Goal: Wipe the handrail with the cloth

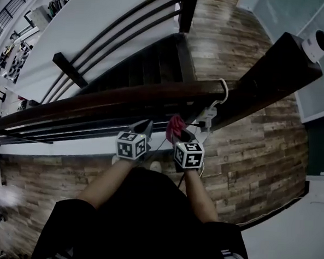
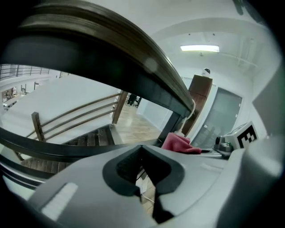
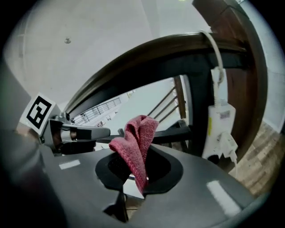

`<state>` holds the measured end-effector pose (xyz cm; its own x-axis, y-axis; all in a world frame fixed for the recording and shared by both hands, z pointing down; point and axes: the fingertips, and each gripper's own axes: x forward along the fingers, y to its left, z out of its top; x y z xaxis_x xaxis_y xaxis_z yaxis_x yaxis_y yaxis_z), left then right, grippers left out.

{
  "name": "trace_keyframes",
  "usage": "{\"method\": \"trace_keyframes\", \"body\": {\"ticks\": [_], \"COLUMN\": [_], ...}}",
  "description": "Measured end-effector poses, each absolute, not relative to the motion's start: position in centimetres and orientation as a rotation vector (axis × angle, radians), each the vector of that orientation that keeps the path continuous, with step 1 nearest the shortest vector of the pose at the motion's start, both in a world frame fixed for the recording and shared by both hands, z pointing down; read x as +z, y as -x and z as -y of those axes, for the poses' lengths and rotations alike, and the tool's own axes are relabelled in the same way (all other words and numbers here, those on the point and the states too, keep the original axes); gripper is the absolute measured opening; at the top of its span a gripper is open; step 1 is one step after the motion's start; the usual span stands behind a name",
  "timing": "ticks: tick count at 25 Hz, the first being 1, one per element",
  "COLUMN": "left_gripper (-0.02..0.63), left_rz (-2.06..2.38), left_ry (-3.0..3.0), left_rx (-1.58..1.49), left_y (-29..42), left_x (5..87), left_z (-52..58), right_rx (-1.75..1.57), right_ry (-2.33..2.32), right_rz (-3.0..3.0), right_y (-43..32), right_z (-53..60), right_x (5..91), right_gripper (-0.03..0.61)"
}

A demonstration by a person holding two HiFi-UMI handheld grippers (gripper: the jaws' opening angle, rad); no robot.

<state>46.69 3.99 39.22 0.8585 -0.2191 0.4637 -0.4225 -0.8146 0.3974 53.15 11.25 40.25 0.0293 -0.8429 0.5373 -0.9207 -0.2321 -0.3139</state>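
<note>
Left gripper [image 1: 144,126], jaws together and empty; right gripper [image 1: 179,136] clamped on the cloth [image 1: 175,125]; both just below the handrail [image 1: 125,99].

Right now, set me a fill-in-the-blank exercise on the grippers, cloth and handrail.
The right gripper is shut on the red ___.
The left gripper is shut and holds ___.
In both gripper views the dark wooden ___ arches overhead.
Missing words: cloth; nothing; handrail.
</note>
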Motion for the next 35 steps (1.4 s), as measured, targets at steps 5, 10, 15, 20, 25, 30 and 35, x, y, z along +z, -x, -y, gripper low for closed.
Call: {"method": "trace_keyframes", "body": {"ticks": [5, 10, 15, 20, 25, 30, 35], "left_gripper": [-0.002, -0.002, -0.002, -0.002, -0.002, -0.002, -0.002], "left_rz": [0.659, 0.834, 1.133, 1.38, 1.473, 1.571, 1.707], "left_ry": [-2.564, -2.634, -2.526, -2.413, -2.38, -2.345, -2.312], "left_rx": [0.427, 0.325, 0.223, 0.1, 0.055, 0.014, 0.038], "left_y": [-41.2, -34.0, -22.6, -11.6, -1.8, 9.6, 19.1], "left_x": [37.6, 34.6, 33.1, 32.4, 32.5, 32.2, 31.6], "left_z": [-1.8, 0.1, 2.8, 5.1, 7.4, 10.5, 12.4], "right_rx": [0.686, 0.48, 0.384, 0.259, 0.197, 0.134, 0.08], "right_ry": [-1.956, -1.693, -1.444, -1.226, -1.119, -1.032, -0.946], "right_rz": [2.062, 2.342, 2.498, 2.598, 2.65, 2.671, 2.742], "right_y": [-48.8, -41.9, -34.4, -25.8, -15.5, -4.1, 5.8], "right_z": [-8.4, -4.7, -1.9, 1.3, 4.5, 8.6, 12.4], "right_x": [37.7, 34.9, 33.7, 32.4, 31.0, 30.5, 29.5], "right_gripper": [0.049, 0.049, 0.049, 0.049, 0.049, 0.049, 0.049]}}
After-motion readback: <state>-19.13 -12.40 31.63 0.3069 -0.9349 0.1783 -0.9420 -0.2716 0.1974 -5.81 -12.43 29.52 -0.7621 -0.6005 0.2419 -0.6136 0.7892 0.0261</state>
